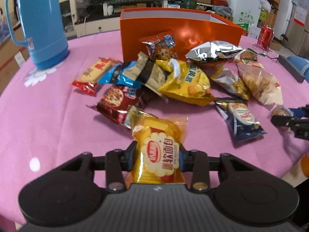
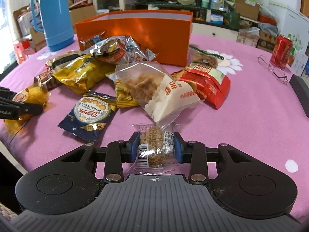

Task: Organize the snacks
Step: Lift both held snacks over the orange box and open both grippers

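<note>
Yellow bread packet (image 1: pixel 158 154) clamped between left fingers (image 1: pixel 133 150), cracker packet (image 2: pixel 156 148) between right fingers (image 2: pixel 178 147)

A yellow bread packet (image 1: pixel 157 154) with a popcorn-shaped white label stood pinched at its sides, near the front of the pink table. A clear-wrapped brown grain bar (image 2: pixel 155 148) with a barcode lay squeezed likewise. Behind them, a heap of snack bags (image 1: pixel 173 77) lay loose and overlapping before the open-topped orange box (image 1: pixel 179 31), a blue cookie packet (image 2: pixel 87 114) lying flat.
</note>
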`<state>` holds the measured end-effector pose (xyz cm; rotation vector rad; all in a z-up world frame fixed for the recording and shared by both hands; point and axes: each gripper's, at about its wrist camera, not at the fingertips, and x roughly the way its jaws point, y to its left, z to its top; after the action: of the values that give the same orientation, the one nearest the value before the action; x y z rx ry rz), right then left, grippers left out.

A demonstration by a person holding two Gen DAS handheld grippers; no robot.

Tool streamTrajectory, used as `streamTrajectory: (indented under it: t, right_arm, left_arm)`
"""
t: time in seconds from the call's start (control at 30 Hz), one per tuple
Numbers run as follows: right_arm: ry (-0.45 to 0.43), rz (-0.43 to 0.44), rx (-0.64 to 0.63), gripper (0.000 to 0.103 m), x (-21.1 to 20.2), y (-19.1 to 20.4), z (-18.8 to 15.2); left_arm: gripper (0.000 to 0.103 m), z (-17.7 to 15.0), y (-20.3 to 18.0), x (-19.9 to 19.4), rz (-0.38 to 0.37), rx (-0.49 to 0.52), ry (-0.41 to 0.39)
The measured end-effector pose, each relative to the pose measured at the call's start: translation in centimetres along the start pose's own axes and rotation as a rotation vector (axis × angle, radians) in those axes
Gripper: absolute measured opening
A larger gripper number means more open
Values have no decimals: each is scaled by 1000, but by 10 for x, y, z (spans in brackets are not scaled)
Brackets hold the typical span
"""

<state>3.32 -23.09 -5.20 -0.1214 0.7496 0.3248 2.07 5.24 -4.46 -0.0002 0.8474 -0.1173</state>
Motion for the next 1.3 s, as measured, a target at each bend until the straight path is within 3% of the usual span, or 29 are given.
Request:
streamTrajectory:
  t: [0.1,0.13,0.17,0.2,0.37,0.4,0.43,0.47,0.5,0.6,0.7,0.8,0.93,1.1,1.2,1.3]
  right_arm:
    - [8,4,9,21,-1,-4,-3]
    - [8,5,10,23,-1,-5,-3]
    - [12,6,10,32,-2,-5,-3]
    - [17,6,10,40,-2,-5,-4]
    - [17,5,-6,41,-3,-3,-7]
    - [16,4,-5,41,-4,-3,-7]
    - [15,4,-6,41,-3,-3,-8]
    - [14,4,-8,30,-4,-3,-8]
    - [10,9,-12,16,-5,-3,-7]
    - [4,26,-3,15,-10,-3,-7]
    - [-33,80,53,15,-27,-3,-6]
    - [-94,164,114,15,-44,-1,6]
    - [-174,221,109,15,-44,-1,58]
    - [-259,231,112,15,-30,-12,124]
    - [-260,253,131,15,-30,-13,119]
    - [-195,269,141,15,-26,-10,86]
  left_arm:
    - [46,-3,-7,-1,8,3,7]
    - [61,-4,-9,-1,27,14,14]
    - [64,-5,-10,-2,42,17,10]
    - [64,-5,-10,-3,44,22,3]
    - [67,-9,-11,0,33,55,1]
    - [67,-9,-11,0,34,59,-4]
    - [51,-8,-10,0,22,57,-11]
    - [40,-7,-9,0,20,50,-15]
    - [39,-6,-8,-1,20,40,-12]
    - [38,-6,-6,-10,21,12,-24]
    - [37,1,-3,-33,-49,-29,-60]
    - [37,30,-6,-49,-75,-28,-121]
    - [37,89,2,-50,-121,-92,-202]
    - [37,134,9,-28,-99,-131,-270]
    - [37,130,10,-12,-114,-135,-246]
    - [37,108,9,1,-104,-129,-188]
